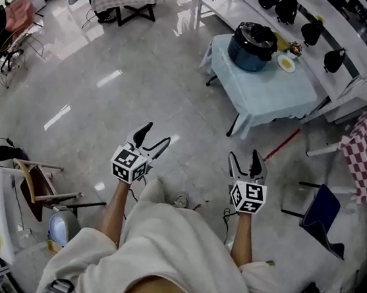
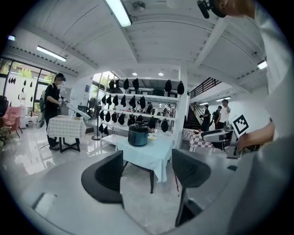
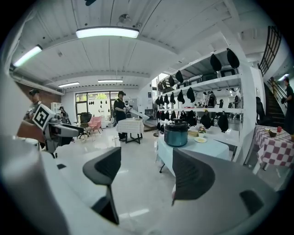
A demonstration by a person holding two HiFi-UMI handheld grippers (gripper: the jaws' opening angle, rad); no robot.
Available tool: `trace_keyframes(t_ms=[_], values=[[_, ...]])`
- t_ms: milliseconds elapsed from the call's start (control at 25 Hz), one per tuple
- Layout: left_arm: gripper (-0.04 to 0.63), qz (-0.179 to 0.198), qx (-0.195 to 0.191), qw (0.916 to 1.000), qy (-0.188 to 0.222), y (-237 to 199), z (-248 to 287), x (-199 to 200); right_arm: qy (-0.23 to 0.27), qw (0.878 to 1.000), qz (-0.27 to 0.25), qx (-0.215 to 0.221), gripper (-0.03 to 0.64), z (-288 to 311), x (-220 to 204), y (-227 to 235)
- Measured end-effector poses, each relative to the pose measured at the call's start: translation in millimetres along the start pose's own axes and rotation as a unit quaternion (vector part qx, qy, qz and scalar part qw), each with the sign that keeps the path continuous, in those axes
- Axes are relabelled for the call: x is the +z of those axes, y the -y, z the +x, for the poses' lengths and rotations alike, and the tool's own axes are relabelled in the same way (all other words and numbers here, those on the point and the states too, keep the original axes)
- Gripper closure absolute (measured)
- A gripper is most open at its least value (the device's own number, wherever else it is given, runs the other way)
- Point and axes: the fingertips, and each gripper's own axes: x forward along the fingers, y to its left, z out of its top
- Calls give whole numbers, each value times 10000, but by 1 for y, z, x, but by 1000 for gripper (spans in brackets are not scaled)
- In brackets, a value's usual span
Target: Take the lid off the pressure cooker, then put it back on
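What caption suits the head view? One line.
Open left gripper and open right gripper face the lidded dark blue pressure cooker on a table with light blue cloth.

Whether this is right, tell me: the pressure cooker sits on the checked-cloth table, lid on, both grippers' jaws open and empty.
Wrong table: the pressure cooker sits on the light blue-clothed table, not a checked one, as the head view shows. Its lid is on; the left gripper and right gripper stand open and empty.
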Motion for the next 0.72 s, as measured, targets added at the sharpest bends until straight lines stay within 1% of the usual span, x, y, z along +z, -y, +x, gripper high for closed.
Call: trace_keyframes(t_ms=[80,240,400,520,720], values=[[282,-16,-2,10000,-37,-7,12,-2,-24,10000,8,6,291,13,-1,5],[281,-5,-28,10000,16,-33,41,2,-80,10000,-25,-41,291,47,0,13],[282,-42,-144,9999,23,-68,80,13,-123,9998,-54,-109,291,92,13,20],[282,-109,-249,9996,30,-104,113,22,-141,9997,-81,-182,291,136,29,25],[282,-163,-368,9990,208,-177,165,65,-123,9995,-141,-239,291,211,71,27]])
